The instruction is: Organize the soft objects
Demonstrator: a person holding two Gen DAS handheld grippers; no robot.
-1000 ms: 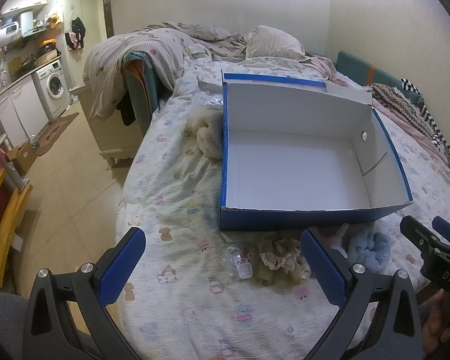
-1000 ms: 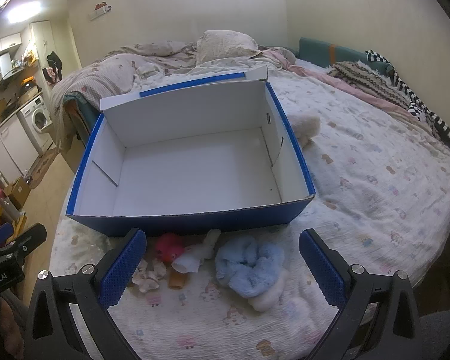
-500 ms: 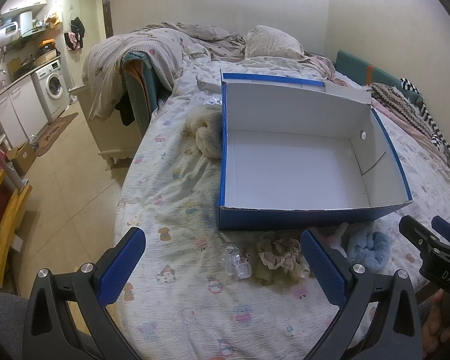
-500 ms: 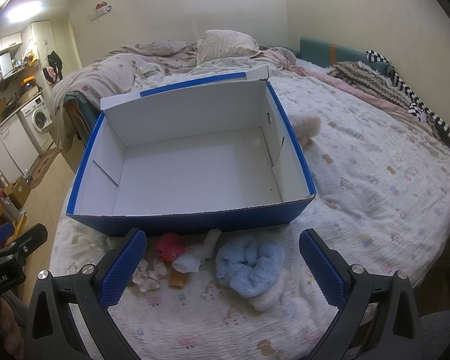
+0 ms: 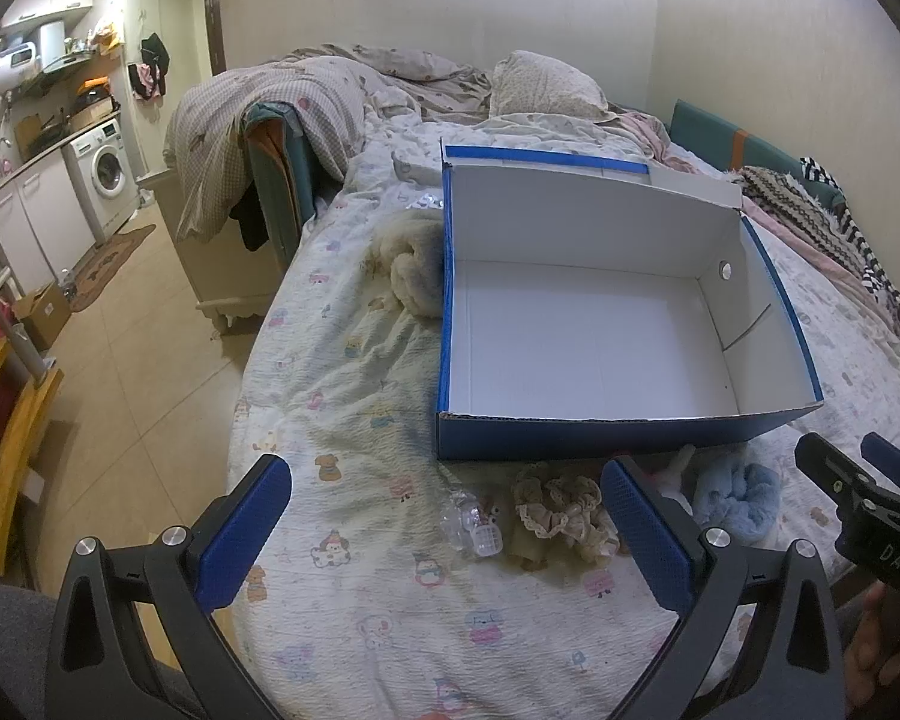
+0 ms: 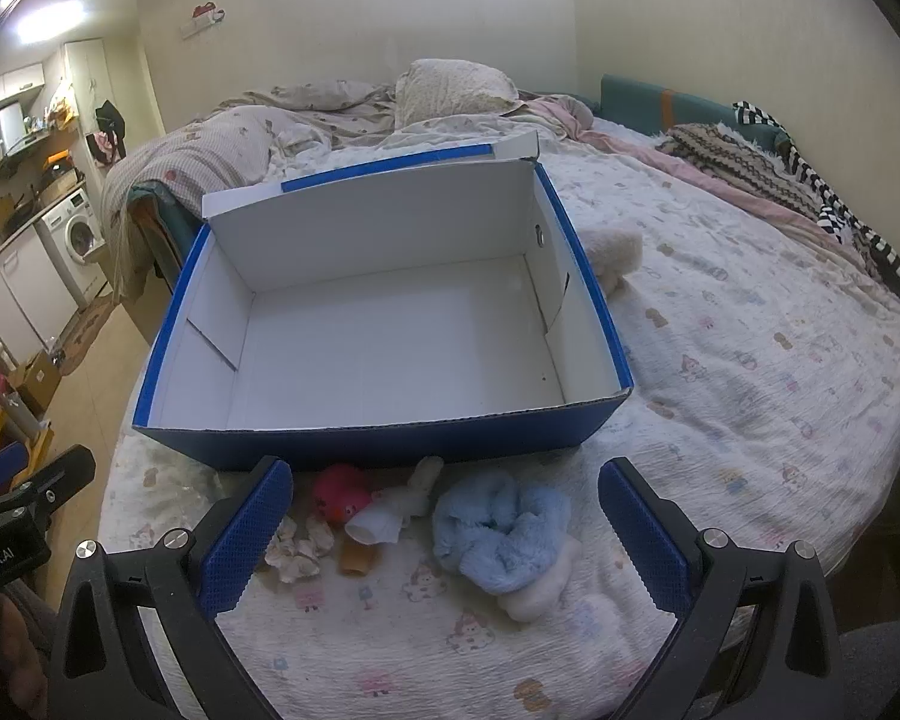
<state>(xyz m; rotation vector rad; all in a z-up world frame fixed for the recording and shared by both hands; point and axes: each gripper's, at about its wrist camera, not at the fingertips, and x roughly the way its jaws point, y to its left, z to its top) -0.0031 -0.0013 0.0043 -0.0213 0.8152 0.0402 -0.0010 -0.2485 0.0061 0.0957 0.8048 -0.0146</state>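
Observation:
An empty blue box [image 5: 624, 435] [image 6: 390, 447] with a white inside lies on the bed. In front of it sit a fluffy light-blue scrunchie [image 6: 501, 531] [image 5: 729, 501], a red rubber duck [image 6: 339, 492], a small white cloth piece [image 6: 396, 507], a beige lace scrunchie [image 5: 555, 507] and a clear plastic item [image 5: 471, 525]. A cream plush lies left of the box [image 5: 411, 273], another on its right side [image 6: 615, 252]. My left gripper [image 5: 447, 531] is open above the near bedsheet. My right gripper [image 6: 444, 534] is open over the blue scrunchie, holding nothing.
The bed [image 6: 750, 360] has a patterned sheet; rumpled quilts and a pillow [image 5: 540, 87] lie at its far end. Striped clothes [image 6: 810, 192] lie along the right wall. Left of the bed are tiled floor, a washing machine [image 5: 105, 171] and a yellow chair [image 5: 6, 438].

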